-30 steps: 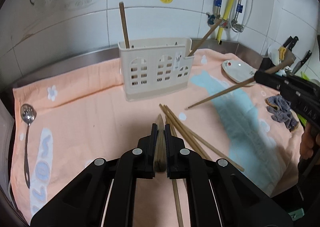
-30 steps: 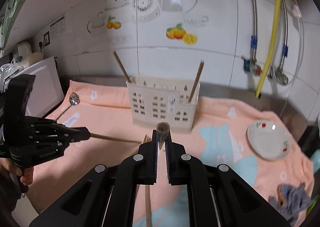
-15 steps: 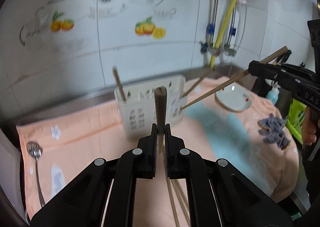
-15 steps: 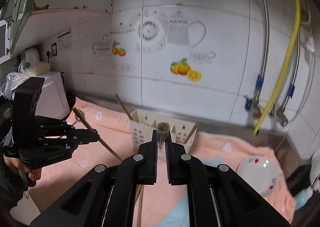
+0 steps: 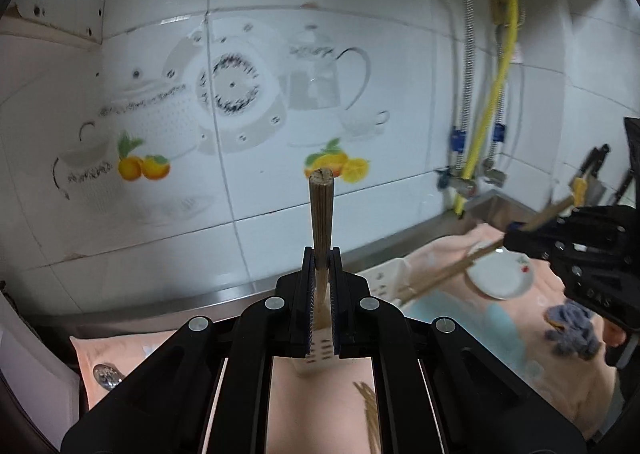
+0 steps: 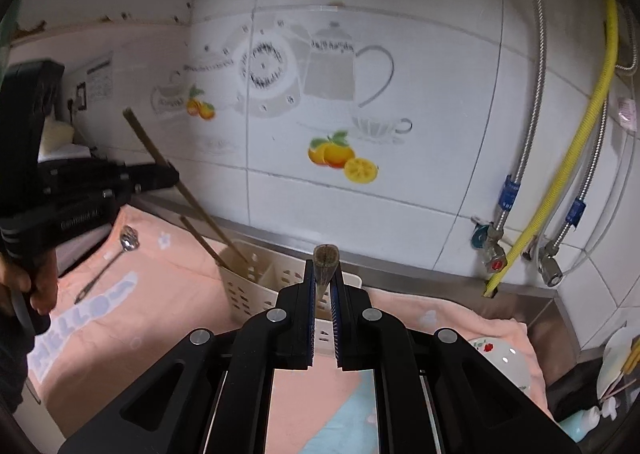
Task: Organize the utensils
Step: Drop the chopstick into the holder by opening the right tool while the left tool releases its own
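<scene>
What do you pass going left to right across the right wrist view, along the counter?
left gripper holding a chopstick → slotted spoon → utensil holder → right gripper → white plate

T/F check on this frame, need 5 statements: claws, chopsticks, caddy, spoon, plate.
1. The left claw is shut on a chopstick. True.
2. The right claw is open and empty. False: it is shut on a chopstick.
3. The spoon stands in the white caddy. False: it lies on the pink towel, left of the caddy.
4. The white caddy already holds a chopstick. True.
5. The small plate is stacked on the caddy. False: it lies on the towel, apart.
</scene>
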Tool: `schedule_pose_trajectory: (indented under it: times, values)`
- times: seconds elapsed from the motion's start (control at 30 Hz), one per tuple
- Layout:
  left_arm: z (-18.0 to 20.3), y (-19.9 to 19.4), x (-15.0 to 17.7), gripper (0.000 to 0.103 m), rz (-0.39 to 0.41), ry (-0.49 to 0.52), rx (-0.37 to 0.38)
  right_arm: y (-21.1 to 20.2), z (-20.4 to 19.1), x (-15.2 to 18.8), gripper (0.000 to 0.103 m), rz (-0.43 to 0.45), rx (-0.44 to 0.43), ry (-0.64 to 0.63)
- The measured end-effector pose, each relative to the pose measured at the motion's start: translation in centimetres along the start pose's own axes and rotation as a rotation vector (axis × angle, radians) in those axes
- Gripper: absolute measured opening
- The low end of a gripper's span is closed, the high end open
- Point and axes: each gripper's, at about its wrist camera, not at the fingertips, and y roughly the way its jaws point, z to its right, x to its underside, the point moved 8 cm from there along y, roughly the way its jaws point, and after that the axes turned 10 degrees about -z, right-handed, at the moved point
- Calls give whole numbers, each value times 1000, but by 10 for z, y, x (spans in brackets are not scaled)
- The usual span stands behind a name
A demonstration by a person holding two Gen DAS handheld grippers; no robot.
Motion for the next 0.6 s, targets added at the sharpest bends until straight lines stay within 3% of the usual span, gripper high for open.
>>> schedule_pose_trajectory:
  times: [0.3,0.43,0.47,0.5,0.57,0.6]
  values:
    - [-18,53,25,6,-118,-59,18,50,6,7,7,-95,4,6]
    - [-20,56,31,9,-124,-60,13,66,6,12,7,-122,-4,17]
    - [-20,55,32,12,-125,-63,17,68,6,13,7,-124,-5,18]
    - [-21,55,32,26,-123,-65,13,70,6,14,8,-125,-6,21]
    - [-22,51,33,41,-110,-68,-2,70,7,15,9,-121,-6,31]
    - [-22,47,34,42,-103,-68,1,69,7,15,9,-117,-6,33]
